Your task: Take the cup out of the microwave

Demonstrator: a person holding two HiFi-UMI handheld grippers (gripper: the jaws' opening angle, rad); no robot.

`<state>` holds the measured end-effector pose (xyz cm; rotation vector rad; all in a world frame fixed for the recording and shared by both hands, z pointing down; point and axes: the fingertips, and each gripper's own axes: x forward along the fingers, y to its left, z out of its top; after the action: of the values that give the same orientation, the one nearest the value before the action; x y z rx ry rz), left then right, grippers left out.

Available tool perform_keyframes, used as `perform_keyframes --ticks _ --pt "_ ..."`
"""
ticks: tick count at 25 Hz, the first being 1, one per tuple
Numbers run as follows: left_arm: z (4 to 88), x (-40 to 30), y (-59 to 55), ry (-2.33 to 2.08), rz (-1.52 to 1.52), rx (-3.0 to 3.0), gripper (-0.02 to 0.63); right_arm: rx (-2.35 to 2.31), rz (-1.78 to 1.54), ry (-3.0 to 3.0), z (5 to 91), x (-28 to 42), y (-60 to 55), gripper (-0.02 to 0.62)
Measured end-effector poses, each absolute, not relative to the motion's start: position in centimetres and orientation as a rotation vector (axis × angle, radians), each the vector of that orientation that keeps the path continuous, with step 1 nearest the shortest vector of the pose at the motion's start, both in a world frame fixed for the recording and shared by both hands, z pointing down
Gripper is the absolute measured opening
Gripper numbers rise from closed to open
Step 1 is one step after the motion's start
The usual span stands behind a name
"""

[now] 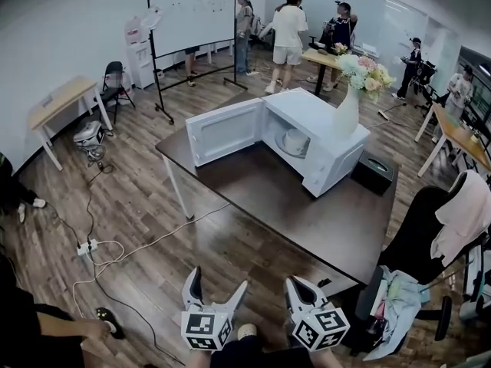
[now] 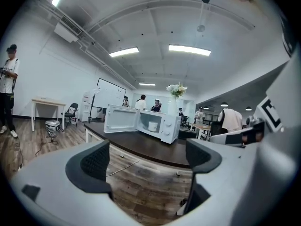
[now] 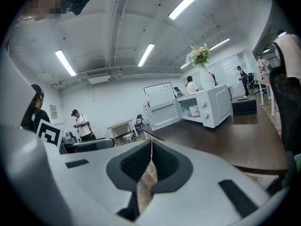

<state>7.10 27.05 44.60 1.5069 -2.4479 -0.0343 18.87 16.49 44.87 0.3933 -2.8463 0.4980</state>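
A white microwave point(image 1: 318, 140) stands on the dark table point(image 1: 307, 213) with its door point(image 1: 224, 130) swung open to the left. Inside sits the white cup point(image 1: 295, 140), also seen in the left gripper view point(image 2: 153, 125) and the right gripper view point(image 3: 194, 110). Both grippers hang low over the wooden floor, short of the table's near edge and far from the microwave. My left gripper point(image 1: 219, 280) point(image 2: 148, 159) is open with nothing between its jaws. My right gripper point(image 1: 301, 284) point(image 3: 151, 161) is shut, pads together, holding nothing.
A white vase of flowers point(image 1: 349, 106) stands on the microwave, and a black box point(image 1: 374, 171) lies beside it. An office chair point(image 1: 430, 236) draped with cloth is at the right. A power strip and cables point(image 1: 88, 246) lie on the floor at the left. People stand by a whiteboard point(image 1: 192, 18) at the back.
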Motion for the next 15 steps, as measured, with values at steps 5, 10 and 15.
perform_keyframes --ticks 5,10,15 --pt "44.9 4.8 25.6 -2.416 -0.058 1.54 0.511 0.394 0.496 -2.852 45.2 16.2 15.4 -0.005" --pt "45.8 3.4 25.0 -2.407 -0.039 1.511 0.518 0.39 0.513 -2.842 45.8 14.5 14.2 -0.005" --pt "46.2 2.2 25.6 -2.427 -0.022 1.458 0.515 0.346 0.515 -2.819 46.5 12.9 14.1 -0.005"
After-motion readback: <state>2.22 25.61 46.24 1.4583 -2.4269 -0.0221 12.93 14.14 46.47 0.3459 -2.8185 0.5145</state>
